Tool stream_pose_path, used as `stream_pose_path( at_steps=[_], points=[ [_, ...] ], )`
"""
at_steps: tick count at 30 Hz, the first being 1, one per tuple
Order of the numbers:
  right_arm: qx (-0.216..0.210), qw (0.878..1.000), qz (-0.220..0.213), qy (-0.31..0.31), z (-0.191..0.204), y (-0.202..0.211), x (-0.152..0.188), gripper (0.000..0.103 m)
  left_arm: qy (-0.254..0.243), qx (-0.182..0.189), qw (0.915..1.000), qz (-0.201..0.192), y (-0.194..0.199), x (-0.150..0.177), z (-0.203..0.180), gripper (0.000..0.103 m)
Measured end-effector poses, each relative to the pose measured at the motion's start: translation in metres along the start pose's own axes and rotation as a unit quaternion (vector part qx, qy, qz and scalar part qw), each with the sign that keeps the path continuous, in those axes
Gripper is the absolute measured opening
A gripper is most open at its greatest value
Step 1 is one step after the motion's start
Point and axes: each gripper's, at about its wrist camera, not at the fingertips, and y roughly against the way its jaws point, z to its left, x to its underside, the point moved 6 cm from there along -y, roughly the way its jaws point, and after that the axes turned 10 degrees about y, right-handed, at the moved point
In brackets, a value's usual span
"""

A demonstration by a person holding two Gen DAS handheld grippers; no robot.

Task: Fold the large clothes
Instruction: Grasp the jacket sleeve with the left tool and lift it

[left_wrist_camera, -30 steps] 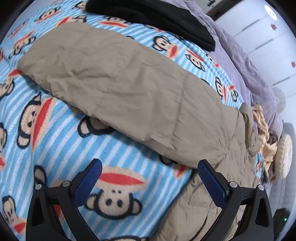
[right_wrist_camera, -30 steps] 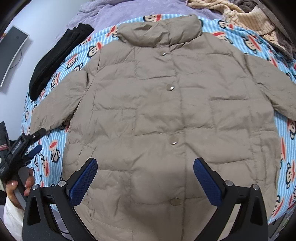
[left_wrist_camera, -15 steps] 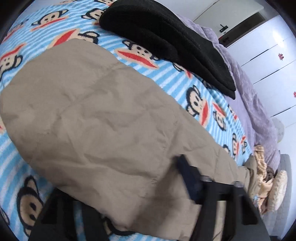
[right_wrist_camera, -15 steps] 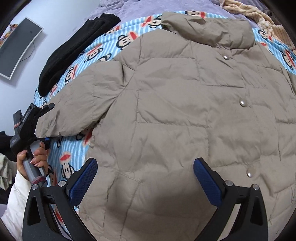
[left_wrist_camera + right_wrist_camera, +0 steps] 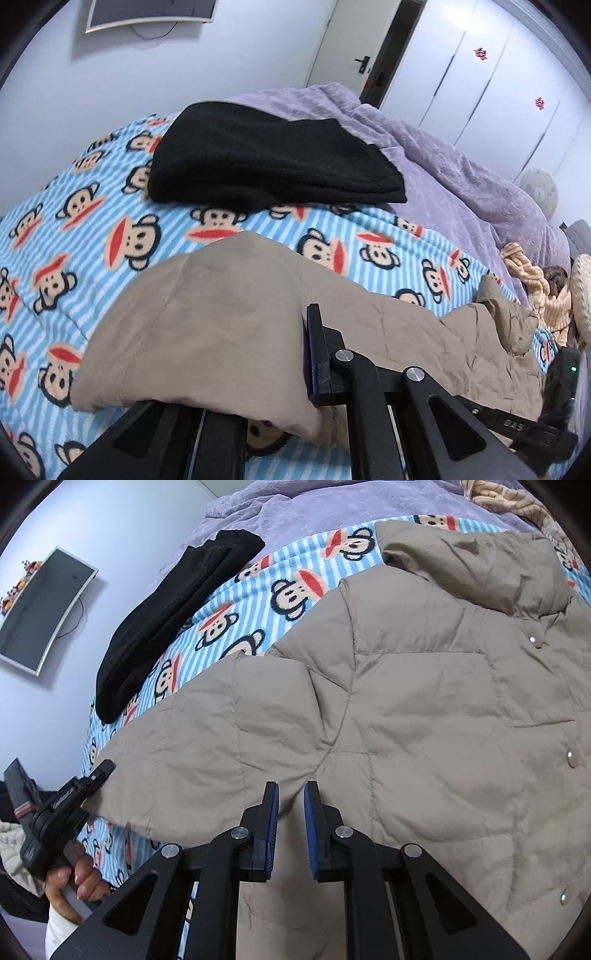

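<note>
A beige quilted jacket (image 5: 424,720) lies front up, snaps fastened, on a monkey-print blanket (image 5: 74,240). My left gripper (image 5: 301,350) is shut on the end of its sleeve (image 5: 221,314). The cloth drapes over one finger and hides it, and the sleeve end hangs lifted off the bed. In the right wrist view the left gripper (image 5: 101,771) sits at the sleeve's tip, held by a hand (image 5: 77,878). My right gripper (image 5: 290,823) is at the underarm, where sleeve meets body. Its jaws are closing, and a ridge of jacket cloth is pinched between the blue pads.
A folded black garment (image 5: 258,166) lies on the blanket beyond the sleeve. A purple cover (image 5: 461,184) is bunched at the far side, with a tan knitted heap (image 5: 528,280) by the jacket's collar. A monitor (image 5: 40,609) hangs on the wall to the left.
The left gripper went from wide open to shut on the sleeve end and rose with it. The right gripper slid left to the underarm, and its jaws came nearly together on the cloth.
</note>
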Motion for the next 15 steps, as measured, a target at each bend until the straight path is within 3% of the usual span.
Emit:
stream_pose_path(
  at_steps=[7, 10, 15],
  points=[
    [-0.019, 0.999, 0.043, 0.008, 0.002, -0.048, 0.005, 0.012, -0.099, 0.061, 0.9930, -0.020, 0.024, 0.012, -0.097, 0.011],
    [-0.023, 0.998, 0.057, 0.020, -0.001, -0.057, 0.012, 0.013, -0.134, 0.104, 0.9853, -0.021, 0.035, 0.027, -0.157, 0.011],
    [-0.088, 0.994, 0.068, -0.008, -0.019, -0.029, 0.018, 0.012, -0.207, 0.164, 0.9646, 0.002, 0.035, 0.073, -0.271, 0.011]
  ],
)
